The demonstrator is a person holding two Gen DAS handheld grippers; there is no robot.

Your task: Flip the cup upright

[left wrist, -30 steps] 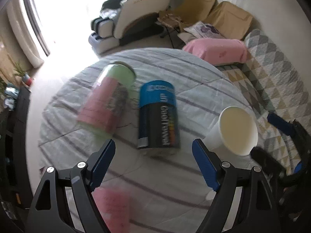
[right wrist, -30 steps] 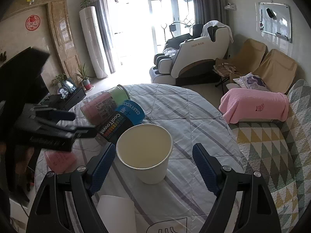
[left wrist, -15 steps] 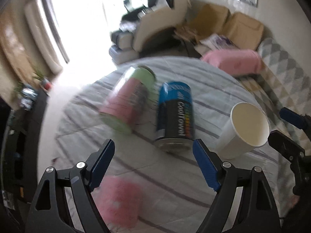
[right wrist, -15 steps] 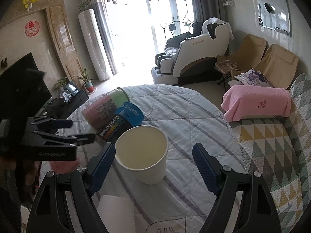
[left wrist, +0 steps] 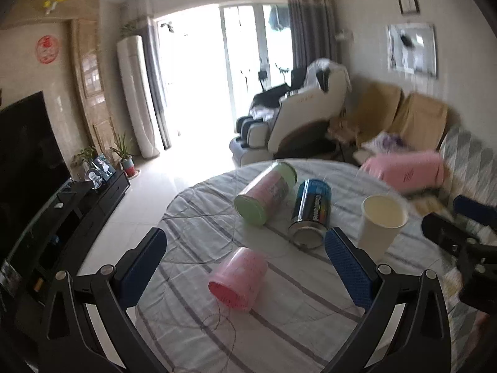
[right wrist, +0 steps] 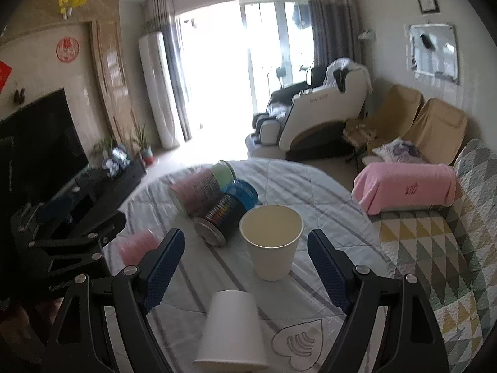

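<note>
A pink cup (left wrist: pixel 238 283) lies on its side on the striped table, mouth toward me, between the fingers of my open, empty left gripper (left wrist: pixel 245 267); it also shows in the right wrist view (right wrist: pixel 138 245). A white paper cup (right wrist: pixel 271 245) stands upright in front of my open, empty right gripper (right wrist: pixel 245 267), and shows in the left wrist view (left wrist: pixel 381 224) too. A second white cup (right wrist: pixel 231 331) stands mouth-down close under the right gripper.
A pink-and-green canister (left wrist: pixel 265 197) and a blue-black can (left wrist: pixel 310 214) lie on their sides mid-table. The round table (left wrist: pixel 279 326) has its edge at left, over a tiled floor. A patterned sofa (right wrist: pixel 441 248) is at right. The left gripper (right wrist: pixel 62 242) shows at left.
The left gripper has pulled back and tilted up, so the pink cup now lies between its fingers. The right gripper has backed off slightly, bringing the upside-down white cup more into view.
</note>
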